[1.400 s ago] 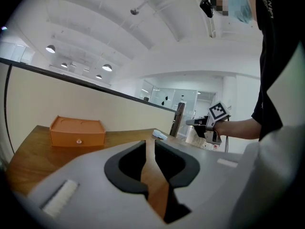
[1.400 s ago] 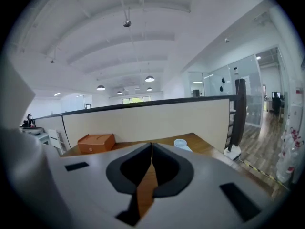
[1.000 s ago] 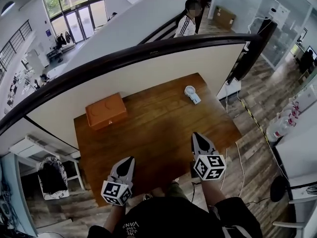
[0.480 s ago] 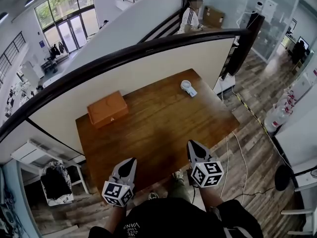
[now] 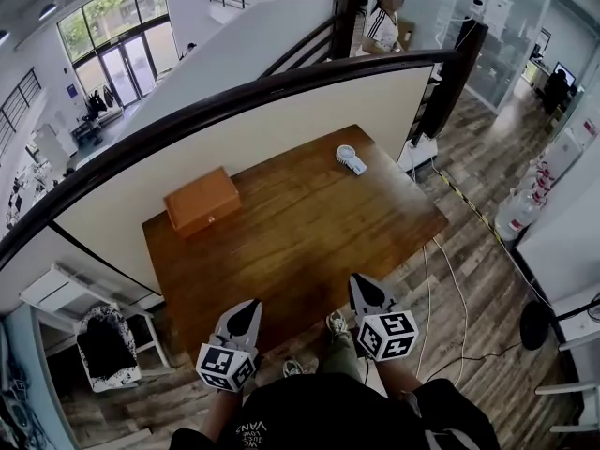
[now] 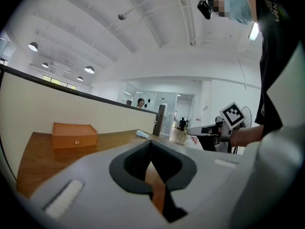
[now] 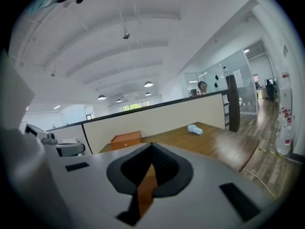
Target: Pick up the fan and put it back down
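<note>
Both jaws closed, empty — left gripper [image 5: 250, 305] and right gripper [image 5: 357, 280] by wooden table [image 5: 300, 228], fan [image 5: 350, 158] at far corner.

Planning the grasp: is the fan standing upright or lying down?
Lying down: the fan rests flat on the table, round head facing up.

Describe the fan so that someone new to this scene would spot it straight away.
Start at the brown wooden table set against the cream partition wall. The fan lies near the table's far right corner, close to the wall. It is small and white with a round head, unlike the larger orange box at the far left.
</note>
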Action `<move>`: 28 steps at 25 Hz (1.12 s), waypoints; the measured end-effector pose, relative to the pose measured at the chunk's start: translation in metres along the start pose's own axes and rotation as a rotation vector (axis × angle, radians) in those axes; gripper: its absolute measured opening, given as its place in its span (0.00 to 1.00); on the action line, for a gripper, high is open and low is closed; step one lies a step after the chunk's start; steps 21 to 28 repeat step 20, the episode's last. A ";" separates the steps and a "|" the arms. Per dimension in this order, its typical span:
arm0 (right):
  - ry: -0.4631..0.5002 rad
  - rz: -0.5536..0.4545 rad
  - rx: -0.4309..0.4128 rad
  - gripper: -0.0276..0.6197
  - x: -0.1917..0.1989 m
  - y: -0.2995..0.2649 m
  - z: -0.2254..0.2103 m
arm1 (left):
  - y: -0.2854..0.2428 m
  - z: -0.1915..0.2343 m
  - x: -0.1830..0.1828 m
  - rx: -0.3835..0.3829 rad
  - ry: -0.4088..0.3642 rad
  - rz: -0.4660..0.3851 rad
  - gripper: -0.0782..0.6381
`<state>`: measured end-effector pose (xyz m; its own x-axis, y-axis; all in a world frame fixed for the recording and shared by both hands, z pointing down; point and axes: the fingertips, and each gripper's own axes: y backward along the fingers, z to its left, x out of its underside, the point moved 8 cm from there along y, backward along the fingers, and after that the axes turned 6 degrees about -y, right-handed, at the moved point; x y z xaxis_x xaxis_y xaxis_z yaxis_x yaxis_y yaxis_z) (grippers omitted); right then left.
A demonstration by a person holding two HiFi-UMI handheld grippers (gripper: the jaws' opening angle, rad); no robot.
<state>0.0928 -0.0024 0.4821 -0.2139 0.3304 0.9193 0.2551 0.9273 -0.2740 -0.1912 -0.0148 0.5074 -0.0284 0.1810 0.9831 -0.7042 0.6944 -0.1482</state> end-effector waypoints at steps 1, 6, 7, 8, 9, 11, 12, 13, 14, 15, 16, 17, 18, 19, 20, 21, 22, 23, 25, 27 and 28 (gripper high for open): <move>0.003 0.002 0.000 0.06 0.001 0.002 0.002 | 0.002 -0.001 0.000 0.000 0.001 -0.001 0.12; 0.019 0.003 -0.001 0.06 0.002 0.005 0.010 | 0.009 -0.001 0.003 0.000 0.009 -0.002 0.12; 0.021 0.004 -0.001 0.06 0.003 0.005 0.011 | 0.009 -0.002 0.003 0.001 0.010 -0.001 0.12; 0.023 0.004 -0.001 0.06 0.003 0.006 0.011 | 0.009 -0.002 0.004 0.002 0.010 -0.001 0.12; 0.025 0.004 -0.001 0.06 0.003 0.005 0.011 | 0.008 -0.001 0.004 0.003 0.009 -0.002 0.12; 0.027 0.004 0.000 0.06 0.003 0.006 0.012 | 0.008 -0.002 0.003 0.005 0.010 -0.004 0.12; 0.027 0.005 0.000 0.06 0.003 0.007 0.012 | 0.008 -0.003 0.002 0.006 0.009 -0.006 0.12; 0.028 0.007 0.000 0.06 0.004 0.008 0.012 | 0.008 -0.003 0.001 0.008 0.008 -0.008 0.12; 0.029 0.007 0.001 0.06 0.004 0.008 0.012 | 0.008 -0.004 0.001 0.009 0.007 -0.008 0.12; 0.030 0.007 0.001 0.06 0.003 0.009 0.013 | 0.008 -0.004 0.000 0.010 0.007 -0.008 0.12; 0.030 0.006 0.002 0.06 0.003 0.009 0.013 | 0.007 -0.004 0.000 0.012 0.006 -0.007 0.12; 0.031 0.006 0.002 0.06 0.003 0.008 0.013 | 0.007 -0.004 0.000 0.013 0.006 -0.006 0.12; 0.032 0.006 0.003 0.06 0.003 0.008 0.013 | 0.007 -0.003 0.001 0.015 0.006 -0.005 0.12; 0.033 0.006 0.003 0.06 0.003 0.008 0.013 | 0.007 -0.003 0.002 0.016 0.006 -0.003 0.12; 0.034 0.006 0.004 0.06 0.003 0.008 0.013 | 0.007 -0.003 0.003 0.018 0.005 0.000 0.12; 0.034 0.006 0.004 0.06 0.003 0.008 0.013 | 0.007 -0.003 0.003 0.018 0.005 0.000 0.12; 0.034 0.006 0.004 0.06 0.003 0.008 0.013 | 0.007 -0.003 0.003 0.018 0.005 0.000 0.12; 0.034 0.006 0.004 0.06 0.003 0.008 0.013 | 0.007 -0.003 0.003 0.018 0.005 0.000 0.12; 0.034 0.006 0.004 0.06 0.003 0.008 0.013 | 0.007 -0.003 0.003 0.018 0.005 0.000 0.12; 0.034 0.006 0.004 0.06 0.003 0.008 0.013 | 0.007 -0.003 0.003 0.018 0.005 0.000 0.12; 0.034 0.006 0.004 0.06 0.003 0.008 0.013 | 0.007 -0.003 0.003 0.018 0.005 0.000 0.12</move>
